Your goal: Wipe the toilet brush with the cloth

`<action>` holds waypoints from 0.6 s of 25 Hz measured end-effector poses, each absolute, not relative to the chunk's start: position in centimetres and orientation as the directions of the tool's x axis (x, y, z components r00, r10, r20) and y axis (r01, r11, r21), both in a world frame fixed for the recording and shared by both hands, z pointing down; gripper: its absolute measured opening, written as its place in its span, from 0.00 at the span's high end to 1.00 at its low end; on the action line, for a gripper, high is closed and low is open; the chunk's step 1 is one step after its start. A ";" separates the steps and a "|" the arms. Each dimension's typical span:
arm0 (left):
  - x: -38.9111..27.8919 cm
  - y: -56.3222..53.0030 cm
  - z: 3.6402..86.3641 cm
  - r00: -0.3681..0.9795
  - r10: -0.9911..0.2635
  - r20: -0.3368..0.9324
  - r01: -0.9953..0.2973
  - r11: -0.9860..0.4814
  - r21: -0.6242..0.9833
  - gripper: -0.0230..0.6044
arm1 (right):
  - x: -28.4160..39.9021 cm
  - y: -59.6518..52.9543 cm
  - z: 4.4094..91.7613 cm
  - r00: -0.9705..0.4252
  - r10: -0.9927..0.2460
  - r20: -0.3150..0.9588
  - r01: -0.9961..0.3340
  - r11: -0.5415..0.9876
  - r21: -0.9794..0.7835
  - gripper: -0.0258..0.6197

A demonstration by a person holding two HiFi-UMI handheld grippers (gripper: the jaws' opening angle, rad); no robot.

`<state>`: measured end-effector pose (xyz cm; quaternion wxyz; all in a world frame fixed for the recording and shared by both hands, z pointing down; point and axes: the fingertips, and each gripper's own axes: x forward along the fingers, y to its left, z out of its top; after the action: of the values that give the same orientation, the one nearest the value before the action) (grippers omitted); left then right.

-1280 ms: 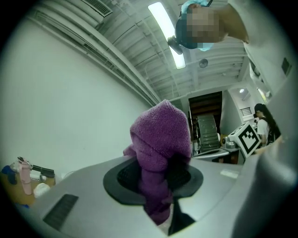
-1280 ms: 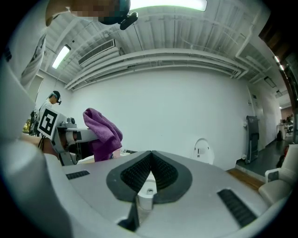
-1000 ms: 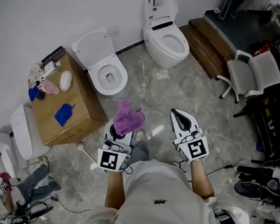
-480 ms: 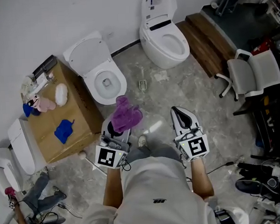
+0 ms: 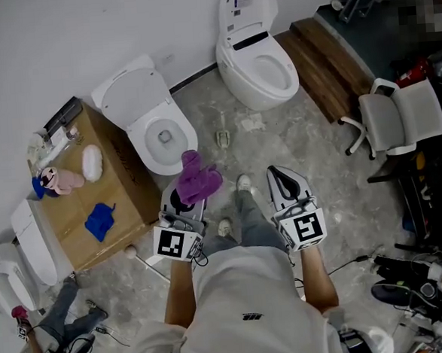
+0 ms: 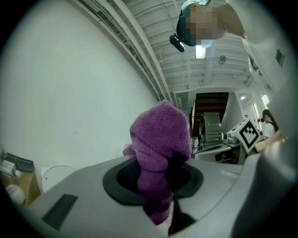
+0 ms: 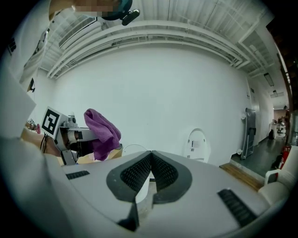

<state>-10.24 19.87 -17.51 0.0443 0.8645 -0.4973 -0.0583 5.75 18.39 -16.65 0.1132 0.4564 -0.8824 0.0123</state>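
Note:
My left gripper (image 5: 186,197) is shut on a bunched purple cloth (image 5: 197,177), which stands up out of its jaws (image 6: 160,139). It points level toward the nearer white toilet (image 5: 158,135). My right gripper (image 5: 277,178) is held beside it, shut with nothing between its ribbed pads (image 7: 139,172). The toilet brush (image 5: 223,136) stands in its holder on the floor between the two toilets, ahead of both grippers and apart from them. In the right gripper view the left gripper (image 7: 74,135) and the cloth (image 7: 101,128) show at the left.
A second toilet (image 5: 262,63) stands at the back by a wooden step (image 5: 326,59). A cardboard box (image 5: 123,182) at the left carries a blue rag (image 5: 99,220) and small items. An office chair (image 5: 394,118) and cables lie to the right. A stick with a round end (image 5: 130,252) lies by the box.
Both grippers have moved forward toward the toilets as the person stepped ahead. The purple cloth has stayed in the left jaws and the right jaws have stayed shut.

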 end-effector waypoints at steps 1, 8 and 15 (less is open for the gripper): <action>-10.2 19.1 -17.1 0.494 -0.868 -0.049 -0.858 -0.496 0.134 0.78 | 5.8 17.6 -16.3 -0.560 -0.800 0.215 -0.806 0.586 0.083 0.97; -8.8 12.0 -14.9 0.454 -0.891 0.007 -0.884 -0.450 0.130 0.78 | 6.7 10.0 -14.3 -0.573 -0.790 0.218 -0.797 0.599 0.076 0.97; -7.4 4.5 -13.1 0.418 -0.907 0.052 -0.901 -0.407 0.146 0.78 | 7.4 1.7 -11.6 -0.610 -0.745 0.270 -0.767 0.640 0.032 0.97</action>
<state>-7.36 4.54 -13.13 0.0756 0.8387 -0.5390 -0.0178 7.37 1.75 -11.55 0.1303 0.4219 -0.8962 0.0433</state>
